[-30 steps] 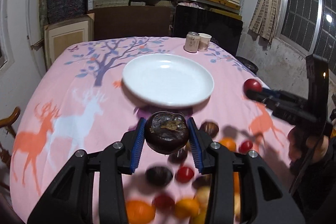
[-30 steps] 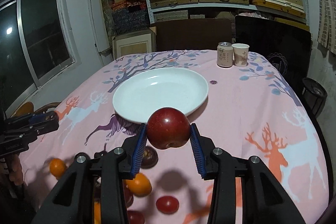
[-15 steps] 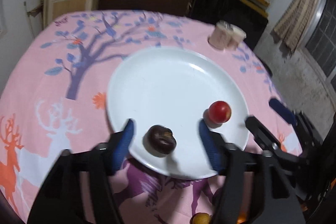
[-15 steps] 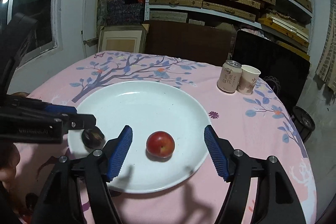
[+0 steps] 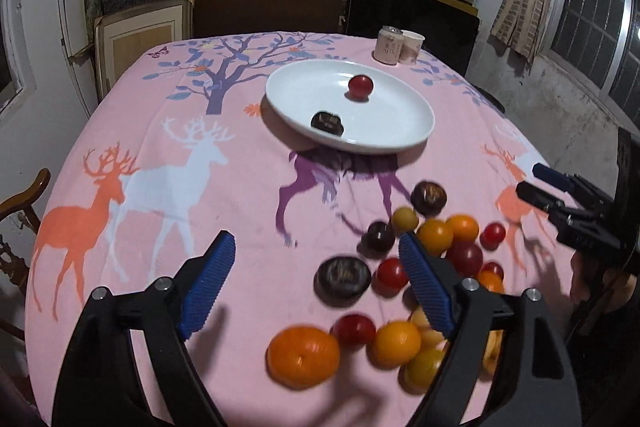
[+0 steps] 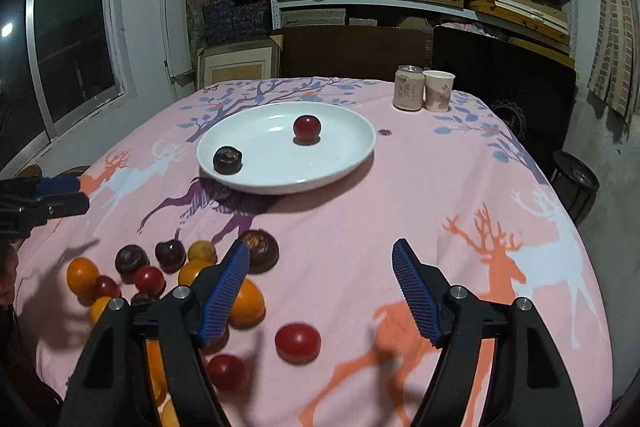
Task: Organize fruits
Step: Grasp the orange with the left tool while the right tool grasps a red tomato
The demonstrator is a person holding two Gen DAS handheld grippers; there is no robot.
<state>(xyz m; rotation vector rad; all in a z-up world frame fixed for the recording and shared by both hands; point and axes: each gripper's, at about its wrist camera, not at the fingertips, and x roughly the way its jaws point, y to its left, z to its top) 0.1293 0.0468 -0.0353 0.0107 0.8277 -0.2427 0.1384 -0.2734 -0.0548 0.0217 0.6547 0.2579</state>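
A white plate (image 5: pixel 400 131) (image 6: pixel 352 151) sits mid-table and holds a red fruit (image 5: pixel 360 87) (image 6: pixel 307 127) and a dark brown fruit (image 5: pixel 327 121) (image 6: pixel 227 159). My left gripper (image 5: pixel 316 283) is open and empty, above the near table with a dark fruit (image 5: pixel 344 281) between its fingers' line of sight. My right gripper (image 6: pixel 320 291) is open and empty above a loose red fruit (image 6: pixel 297 343). A pile of several orange, red and dark fruits (image 5: pixel 436 239) (image 6: pixel 160 267) lies on the pink cloth near both grippers.
A drink can (image 6: pixel 408 87) (image 5: pixel 389 45) and a paper cup (image 6: pixel 438 91) stand at the table's far right. A pink deer-print cloth (image 6: pixel 460 187) covers the table. Shelves of boxes fill the back wall. A wooden chair (image 5: pixel 20 199) stands at the left.
Both grippers let go of their fruits on the plate, opened, and drew back toward the near side of the table over the fruit pile.
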